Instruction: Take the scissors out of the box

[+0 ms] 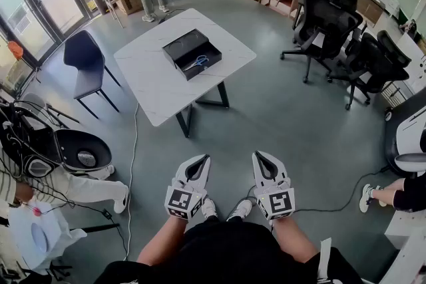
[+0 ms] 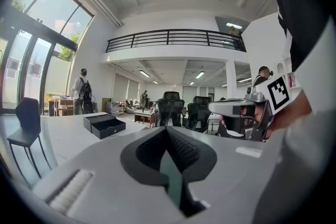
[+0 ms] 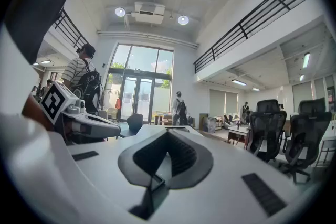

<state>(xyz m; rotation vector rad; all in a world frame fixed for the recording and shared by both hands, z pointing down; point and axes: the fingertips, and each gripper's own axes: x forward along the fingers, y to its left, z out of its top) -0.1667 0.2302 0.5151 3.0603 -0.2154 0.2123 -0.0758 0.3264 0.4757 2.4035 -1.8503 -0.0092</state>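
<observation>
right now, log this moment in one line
phase: pre-approach | left hand-held gripper: shut, empty | right hand-held gripper: shut, empty | scissors: inside open box on table

Left gripper point(image 1: 204, 159), right gripper point(image 1: 257, 156), jaws together

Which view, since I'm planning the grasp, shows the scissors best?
The head view: it looks down into the open box, where the blue-handled scissors lie. The left gripper view shows only the box's outside, side-on, hiding its contents; the right gripper view shows no scissors at all.
</observation>
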